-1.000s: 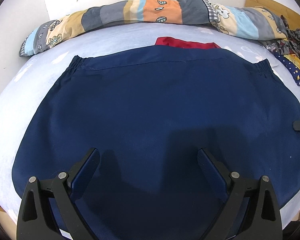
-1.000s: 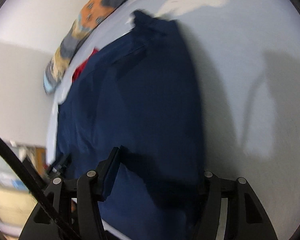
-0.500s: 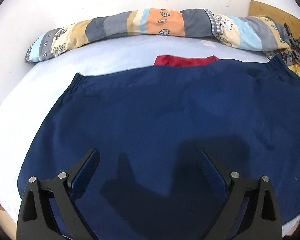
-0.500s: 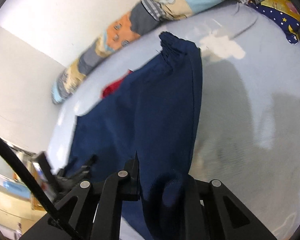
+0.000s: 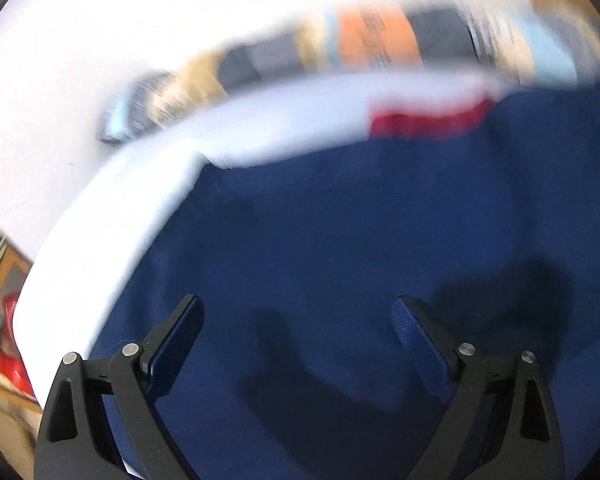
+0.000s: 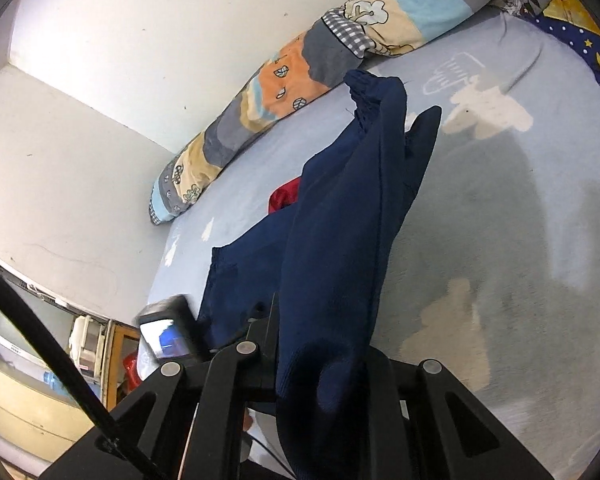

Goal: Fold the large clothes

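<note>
The navy garment (image 6: pixel 332 240) lies spread over the pale blue bed (image 6: pixel 520 220), its gathered hem toward the patchwork bolster (image 6: pixel 292 80) that runs along the wall edge of the bed. A red cloth (image 6: pixel 285 198) peeks out from under its far edge.

The right tongs (image 6: pixel 320 364) are clamped on the garment's near right side: their jaws have just been closing, the cloth is bunched between them, and that side now hangs up off the bed in a steep ridge reaching to the gathered corner. The left tongs (image 5: pixel 298 344) stand wide apart over the near left part of the garment with nothing between them; the left wrist view is smeared, so whether they touch the cloth cannot be told.

The step in hand looks like the first fold: one side is pinched and lifted, ready to be carried across the body of the garment. The next move calls for the left tongs to take a matching hold on the near edge or pin the cloth flat, so the lifted side can travel over toward the left edge of the bed without dragging the whole garment or the red cloth with it.
</note>
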Tool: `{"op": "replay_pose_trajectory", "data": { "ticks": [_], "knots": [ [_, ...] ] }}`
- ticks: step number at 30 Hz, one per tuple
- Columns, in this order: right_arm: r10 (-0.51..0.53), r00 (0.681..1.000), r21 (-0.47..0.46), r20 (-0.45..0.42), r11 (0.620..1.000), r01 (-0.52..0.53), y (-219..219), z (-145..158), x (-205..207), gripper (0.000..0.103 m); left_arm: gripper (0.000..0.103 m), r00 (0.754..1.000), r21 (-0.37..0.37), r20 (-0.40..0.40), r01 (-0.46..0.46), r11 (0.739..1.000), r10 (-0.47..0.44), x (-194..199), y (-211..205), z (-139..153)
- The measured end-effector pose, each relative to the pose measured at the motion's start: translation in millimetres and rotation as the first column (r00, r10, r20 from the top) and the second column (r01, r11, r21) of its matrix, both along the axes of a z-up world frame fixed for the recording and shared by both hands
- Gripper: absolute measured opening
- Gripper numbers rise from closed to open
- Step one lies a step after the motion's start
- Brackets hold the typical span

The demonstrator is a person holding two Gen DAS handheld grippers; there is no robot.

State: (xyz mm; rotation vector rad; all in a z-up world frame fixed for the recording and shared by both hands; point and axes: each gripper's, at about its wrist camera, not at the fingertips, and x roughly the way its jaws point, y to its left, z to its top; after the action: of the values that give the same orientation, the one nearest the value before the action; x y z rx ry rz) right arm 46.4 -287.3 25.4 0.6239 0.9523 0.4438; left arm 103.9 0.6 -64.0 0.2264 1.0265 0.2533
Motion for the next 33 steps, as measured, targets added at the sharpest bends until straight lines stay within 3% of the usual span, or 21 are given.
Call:
{"op": "replay_pose_trajectory", "data": {
  "ticks": [2,4,7,9,11,12,16,18,22,27,33],
  "knots": [
    [0.004,1.0,0.017,0.003,1.0,-0.004,2.8,2.0,0.6,0.015,0.093,0.999,0.015,0.045,0.026,1.0,-0.027,-4.2,-3.5,-4.6],
    [0.008,1.0,0.024,0.01,1.0,-0.008,6.1,6.2,0.0,0.015,0.09,0.998,-0.012,0.042,0.049,0.999,-0.048,-3.5,-1.7,-0.9],
    [0.019,1.0,0.039,0.023,0.999,-0.02,15.9,12.9,-1.6,0.015,0.086,0.99,-0.053,0.134,-0.041,0.998,0.048,-11.3,17.0,10.8],
    [0.024,0.999,0.047,0.028,0.999,-0.026,21.9,16.1,-2.8,0.015,0.087,0.999,0.02,0.046,0.003,1.0,-0.004,-3.3,9.8,-8.9],
    [0.028,0.999,0.064,0.029,0.997,-0.03,28.0,18.9,-2.6,0.015,0.086,0.995,0.074,0.093,0.03,0.997,-0.037,-8.5,3.0,-9.9],
    [0.032,0.999,0.067,0.032,0.997,-0.034,30.9,20.7,-1.9,0.015,0.086,0.995,0.066,0.096,0.032,0.997,-0.038,-9.0,3.8,-9.4],
    [0.027,0.999,0.091,0.042,0.995,-0.03,41.3,32.4,0.6,0.015,0.086,0.995,-0.144,0.085,-0.043,0.989,0.056,-11.0,46.3,3.0],
    [0.025,0.998,0.087,0.051,0.996,-0.03,49.4,40.7,1.8,0.015,0.086,0.988,-0.157,0.107,-0.091,0.984,0.108,-10.5,65.4,16.6],
    [0.041,0.997,0.028,0.058,0.999,-0.042,76.7,55.6,5.0,0.015,0.086,0.968,-0.287,0.146,-0.157,0.945,0.206,-18.8,121.5,62.9],
    [0.07,0.996,-0.113,0.055,0.992,-0.064,131.4,66.9,11.5,0.015,0.086,0.96,-0.322,0.184,-0.145,0.936,0.212,-22.3,170.6,100.3],
    [0.077,0.997,-0.239,0.03,0.969,-0.068,209.3,53.9,20.5,0.015,0.086,0.962,-0.333,0.157,-0.16,0.929,0.222,-21.5,219.6,100.0]
  ]
}}
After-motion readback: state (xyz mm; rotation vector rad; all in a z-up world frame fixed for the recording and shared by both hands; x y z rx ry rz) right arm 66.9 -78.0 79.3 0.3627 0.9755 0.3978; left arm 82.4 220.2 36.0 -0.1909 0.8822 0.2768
